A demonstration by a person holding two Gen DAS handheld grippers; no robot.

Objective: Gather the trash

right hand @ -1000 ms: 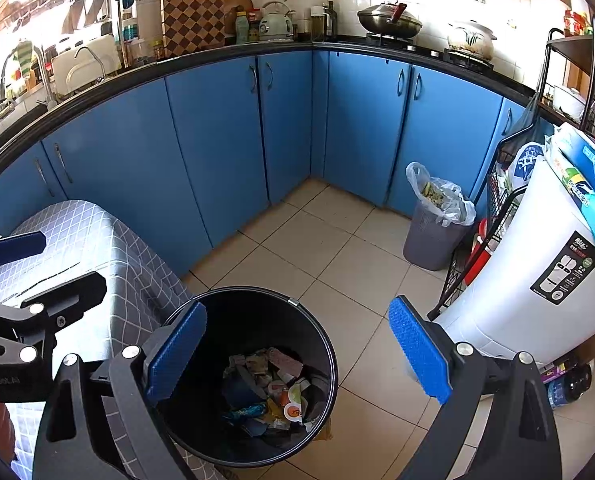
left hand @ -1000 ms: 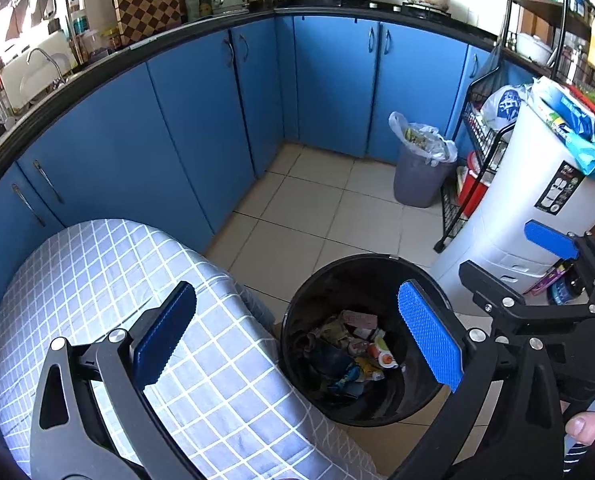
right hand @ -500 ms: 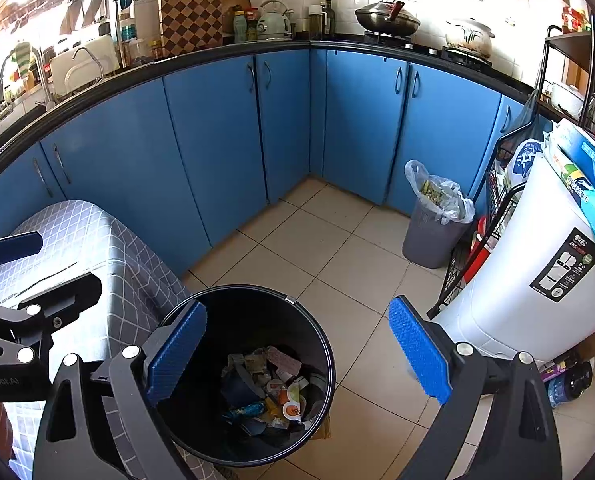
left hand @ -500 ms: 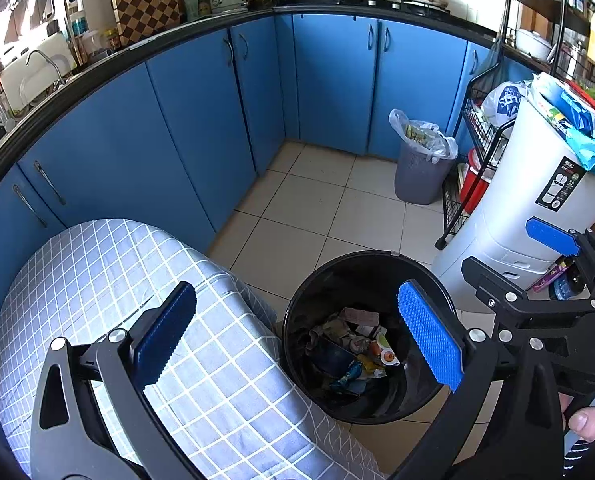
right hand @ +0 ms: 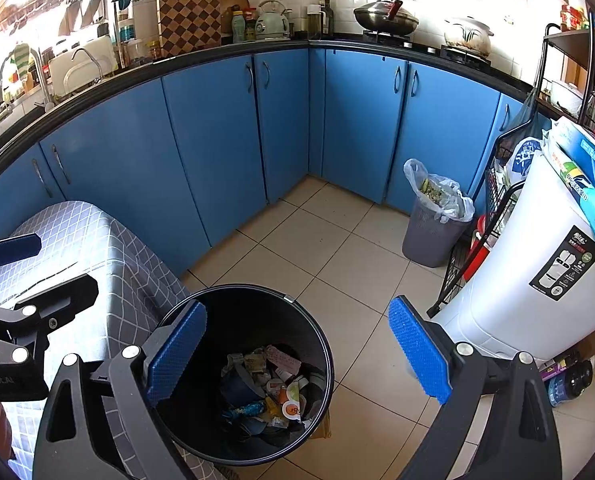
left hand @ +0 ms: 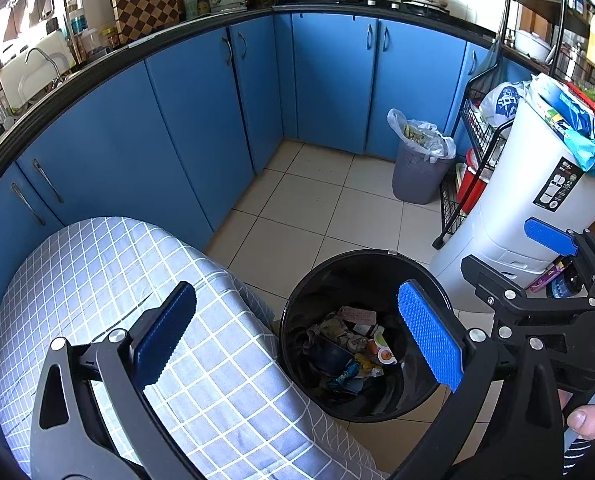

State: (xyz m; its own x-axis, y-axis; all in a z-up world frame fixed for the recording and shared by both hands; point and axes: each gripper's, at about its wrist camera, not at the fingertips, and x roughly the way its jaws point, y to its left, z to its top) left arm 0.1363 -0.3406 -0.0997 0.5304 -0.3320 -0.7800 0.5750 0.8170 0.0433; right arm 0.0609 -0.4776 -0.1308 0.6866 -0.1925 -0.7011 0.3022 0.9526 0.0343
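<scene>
Hovering wide apart & empty: left gripper [left hand: 297,338] and right gripper [right hand: 297,354], both above black bin [right hand: 317,338] w/ trash [right hand: 271,386], prob. wrappers, right of checked cloth [left hand: 97,272].

Count: 2 claws [left hand: 297,340] [right hand: 297,356], 1 black bin [right hand: 297,312], 1 grey basket [right hand: 429,240], 1 white container [right hand: 529,280], 1 wok [right hand: 385,14], 1 kettle [right hand: 271,20].

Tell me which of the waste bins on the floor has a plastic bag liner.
The grey bin by the blue cabinets: a clear plastic bag drapes over its rim. The black bin under the open jaws holds loose trash with no liner showing; the white bin is closed.
</scene>
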